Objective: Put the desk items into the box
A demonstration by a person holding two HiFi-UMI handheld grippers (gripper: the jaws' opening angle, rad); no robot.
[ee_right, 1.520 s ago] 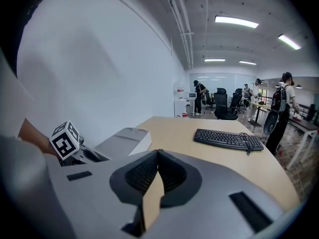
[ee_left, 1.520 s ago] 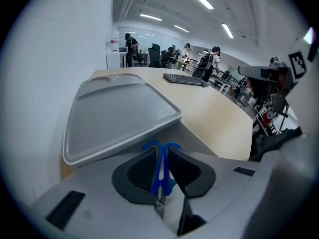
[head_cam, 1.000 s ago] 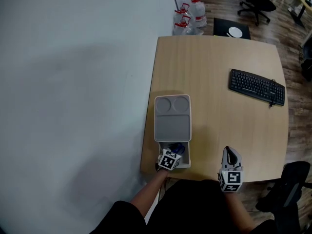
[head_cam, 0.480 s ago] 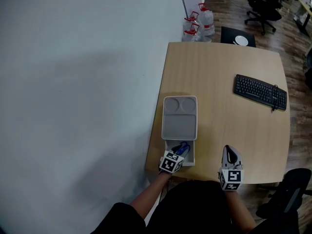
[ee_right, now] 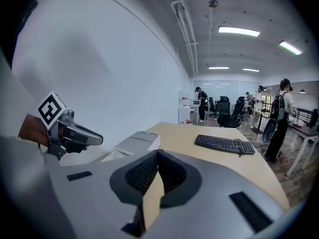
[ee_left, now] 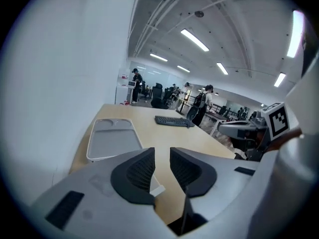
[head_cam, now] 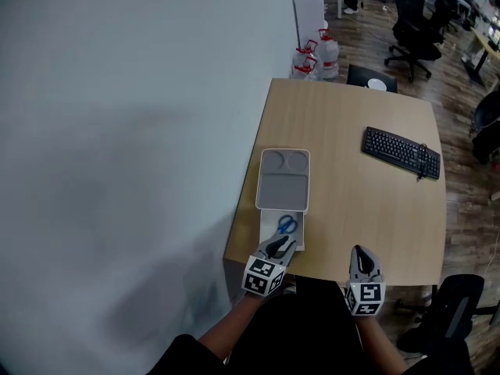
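A white box (head_cam: 283,180) lies at the table's left edge, its grey lid (ee_left: 112,136) slid over the far part. Blue-handled scissors (head_cam: 287,225) lie in the uncovered near end. My left gripper (head_cam: 276,248) hovers just short of that end; its jaws (ee_left: 162,151) stand apart and are closing, with nothing between them. My right gripper (head_cam: 362,261) is shut and empty (ee_right: 158,153), over the table's front edge to the right of the box (ee_right: 132,144). Each gripper view shows the other gripper: the left gripper (ee_right: 75,133) and the right gripper (ee_left: 244,128).
A black keyboard (head_cam: 401,152) lies at the table's right side. A pale wall runs along the left of the table (head_cam: 359,201). Water bottles (head_cam: 316,53) and office chairs (head_cam: 414,26) stand on the floor beyond the far edge. People stand far back in the room.
The left gripper held the blue scissors over the box's uncovered end, let them go there and drew back toward the person. The right gripper stayed put.
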